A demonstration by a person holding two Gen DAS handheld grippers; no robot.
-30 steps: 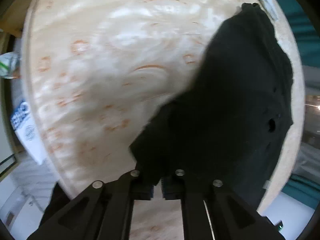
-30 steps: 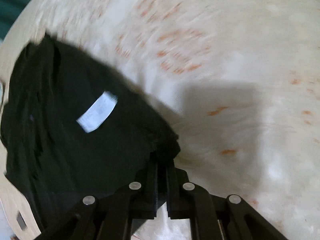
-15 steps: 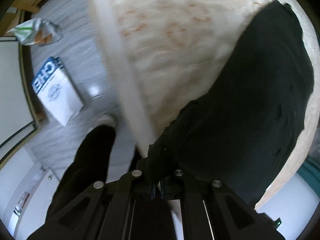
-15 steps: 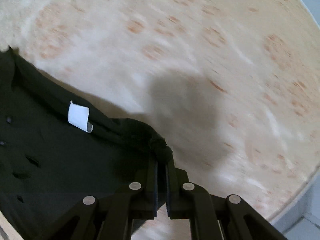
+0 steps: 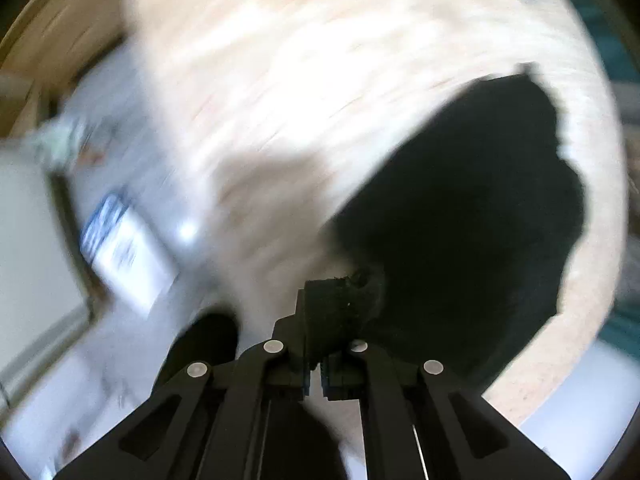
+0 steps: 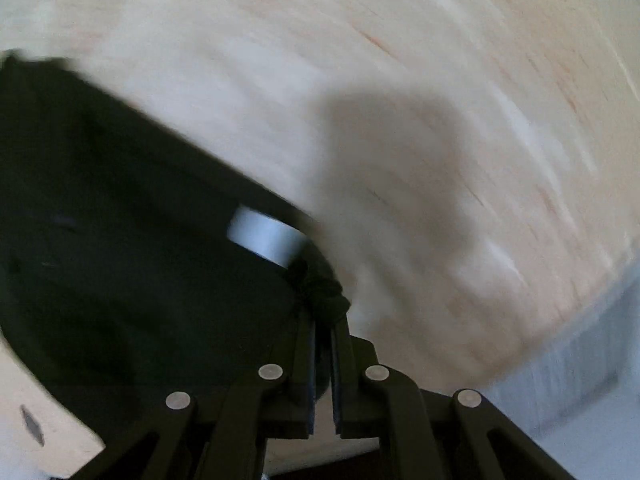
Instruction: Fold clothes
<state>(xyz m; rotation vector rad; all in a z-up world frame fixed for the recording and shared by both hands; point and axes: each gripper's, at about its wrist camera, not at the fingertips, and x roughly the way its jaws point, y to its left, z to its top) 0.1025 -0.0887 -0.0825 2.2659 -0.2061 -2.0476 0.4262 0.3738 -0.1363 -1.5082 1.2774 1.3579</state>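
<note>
1. Fabric is filling both of our grippers: we are holding one black garment [image 5: 460,216] with two tools, over a pale wooden tabletop [image 5: 320,60].
2. With the left gripper [image 5: 316,360] we are clamping a bunched corner of the garment; the jaws are standing almost together and the cloth is sticking out above them.
3. From this corner the garment is spreading away toward the far right part of the tabletop, and its far side is lying close to the right edge.
4. With the right gripper [image 6: 322,364] we are pinching another bunched edge of the garment [image 6: 120,260]; the two fingers are nearly closed, with a twisted bit of cloth between them.
5. Just beside this pinch, a small white label [image 6: 266,238] is sitting on the cloth.
6. In the right wrist view the garment is covering the near left part of the tabletop [image 6: 400,60], and a grey shadow [image 6: 400,168] is falling on the bare wood beside it.
7. Both views are blurred, so we cannot tell the folds of the cloth or whether all of it is touching the wood.
8. Past the left edge of the tabletop, a grey floor [image 5: 120,360] is showing, with a white and blue box [image 5: 120,248] on it.
9. Near the left gripper, low, a dark shoe [image 5: 204,340] is standing on this floor.
</note>
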